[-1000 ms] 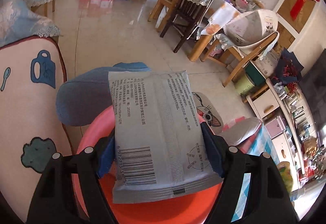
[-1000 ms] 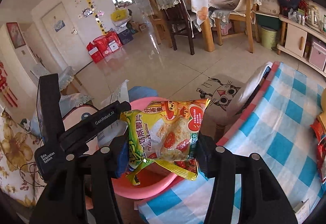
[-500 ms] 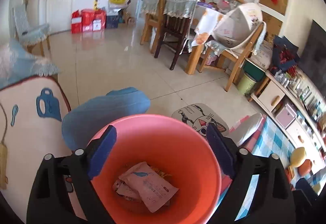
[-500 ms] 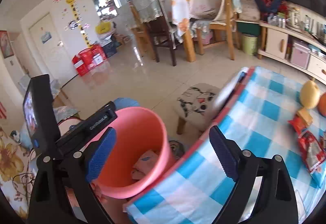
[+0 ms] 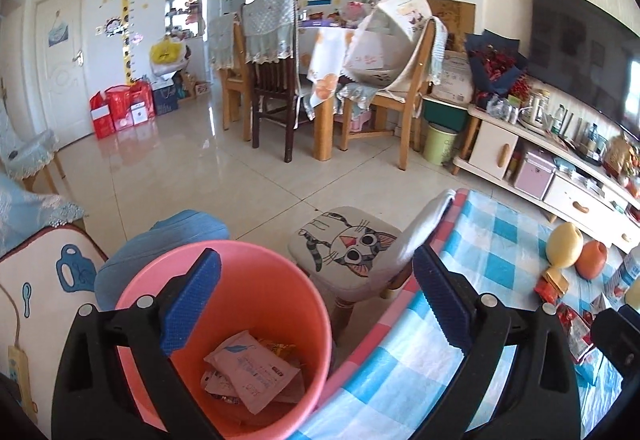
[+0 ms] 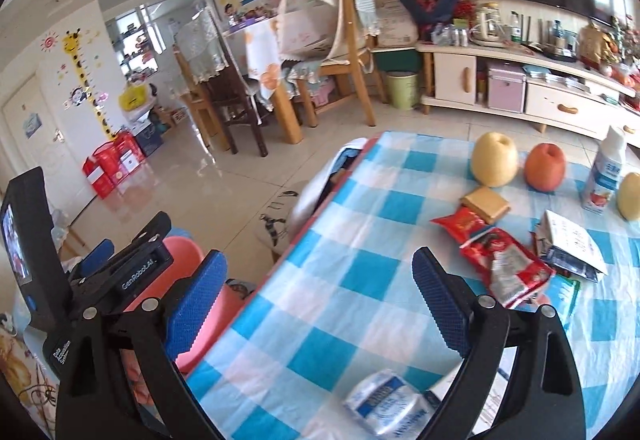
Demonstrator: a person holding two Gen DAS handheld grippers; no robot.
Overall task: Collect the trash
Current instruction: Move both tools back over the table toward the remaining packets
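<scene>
A pink bucket (image 5: 276, 300) stands by the table's edge, holding a pale packet (image 5: 252, 368) and other wrappers. My left gripper (image 5: 314, 260) hovers above its rim; its jaws are opening and nothing is between them. Over the blue checked tablecloth (image 6: 352, 288) my right gripper (image 6: 318, 260) is open and empty. On the cloth lie red wrappers (image 6: 504, 268), a brown square packet (image 6: 486, 203), a grey-white packet (image 6: 572, 244) and a crumpled blue-white packet (image 6: 384, 408) near my right gripper's base. The bucket (image 6: 184, 252) shows at lower left in the right wrist view.
A yellow pear (image 6: 494, 159), an orange fruit (image 6: 544, 167) and a milk bottle (image 6: 604, 175) stand on the table's far side. A cat-print stool (image 5: 348, 244) and a blue cushion (image 5: 160, 252) sit beside the bucket. Dining chairs and a TV cabinet lie beyond.
The left gripper let go of the grey packet and the right of the yellow snack bag; both jaws opened wide. Both views swung right, from the bucket towards the table.
</scene>
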